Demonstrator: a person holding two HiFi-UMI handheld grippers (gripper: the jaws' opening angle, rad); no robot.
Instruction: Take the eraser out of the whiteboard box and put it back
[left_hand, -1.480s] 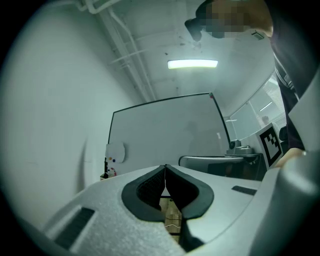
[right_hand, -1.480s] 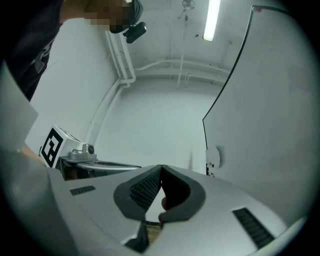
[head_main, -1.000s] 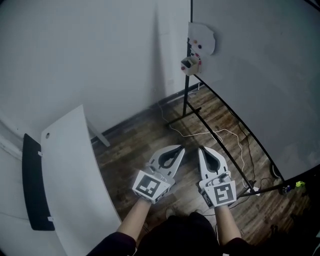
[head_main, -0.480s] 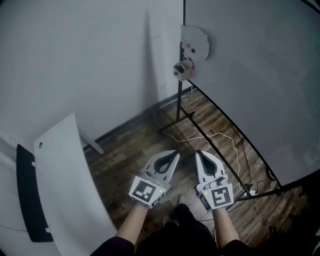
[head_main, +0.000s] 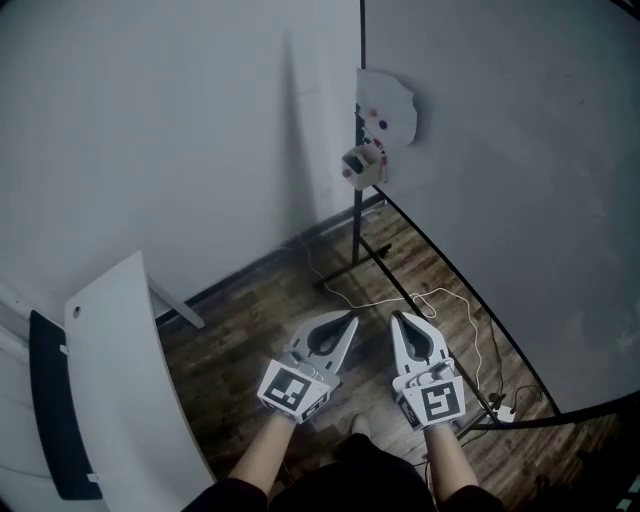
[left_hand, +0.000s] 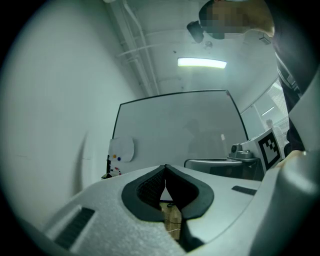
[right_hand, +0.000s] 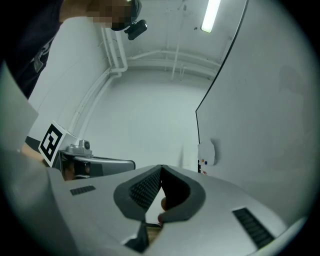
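The whiteboard box (head_main: 362, 166) is a small open tray fixed at the left end of the big whiteboard (head_main: 500, 180), under a white sheet (head_main: 388, 104) with coloured magnets. It is too small here to make out the eraser in it. Both grippers are held low and side by side above the floor, well short of the box. My left gripper (head_main: 350, 319) is shut and empty, its tips meeting (left_hand: 165, 168). My right gripper (head_main: 398, 318) is also shut with nothing in it (right_hand: 161, 168). The box shows small at the left (left_hand: 109, 173) in the left gripper view.
The whiteboard's black stand (head_main: 356, 240) has feet on the wood floor, with white cables (head_main: 420, 298) trailing to a power strip (head_main: 500, 411). A white curved panel (head_main: 130, 380) and a black slab (head_main: 50, 420) stand at the left. A grey wall (head_main: 180, 120) is behind.
The head view has drawn closer to the whiteboard's end: box and sheet sit lower and further left. Both grippers stay shut and side by side, slightly lower in the picture.
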